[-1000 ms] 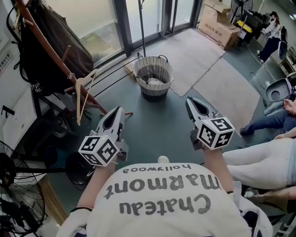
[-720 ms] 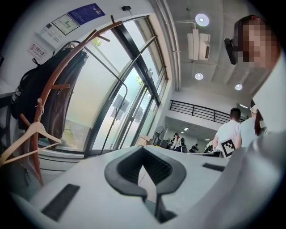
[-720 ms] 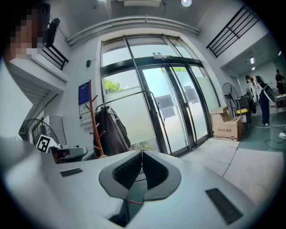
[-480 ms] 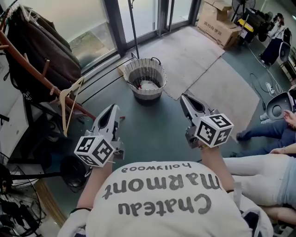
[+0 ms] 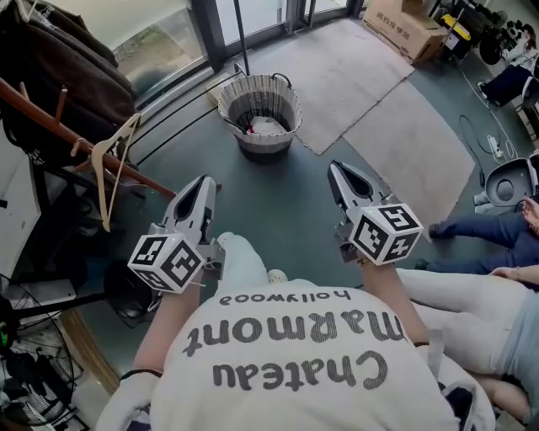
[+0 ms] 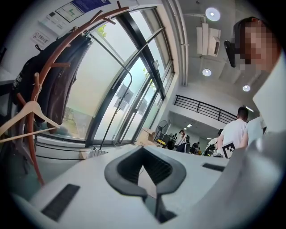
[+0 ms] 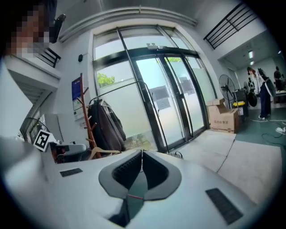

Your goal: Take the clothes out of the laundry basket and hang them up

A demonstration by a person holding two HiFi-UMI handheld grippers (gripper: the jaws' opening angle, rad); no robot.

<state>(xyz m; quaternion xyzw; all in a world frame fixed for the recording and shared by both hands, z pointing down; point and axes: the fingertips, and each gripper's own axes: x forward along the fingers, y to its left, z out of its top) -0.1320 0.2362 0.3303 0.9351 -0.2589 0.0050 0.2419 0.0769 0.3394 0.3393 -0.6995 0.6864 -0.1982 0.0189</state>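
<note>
Head view: left gripper [image 5: 205, 183] and right gripper [image 5: 336, 169] are held level and well apart above the dark floor [image 5: 278, 210], both pointed toward the laundry basket [image 5: 263, 145]. The basket is set on the floor by the near-left corner of the beige mat [image 5: 354, 71], close to the glass doors, with light clothes [image 5: 268, 126] seen at its bottom. A wooden hanger [image 5: 108, 172] is hung on the red-brown coat rack [image 5: 50, 103] at the left edge, under a dark coat [image 5: 63, 63]. A cardboard box [image 5: 411, 18] is seen at the mat's far corner and a seated person's legs [image 5: 472, 282] at the right edge. Left gripper view: the jaws are shown fully together with nothing between them, which the head view cannot settle; the hanger and rack are seen at left, only the basket's rim just over the gripper body, and standing people [image 6: 234, 129] far off. Right gripper view: the jaws are likewise shown pressed together and empty; the rack and coat are seen at left, the box at right, the basket's contents hidden.
</note>
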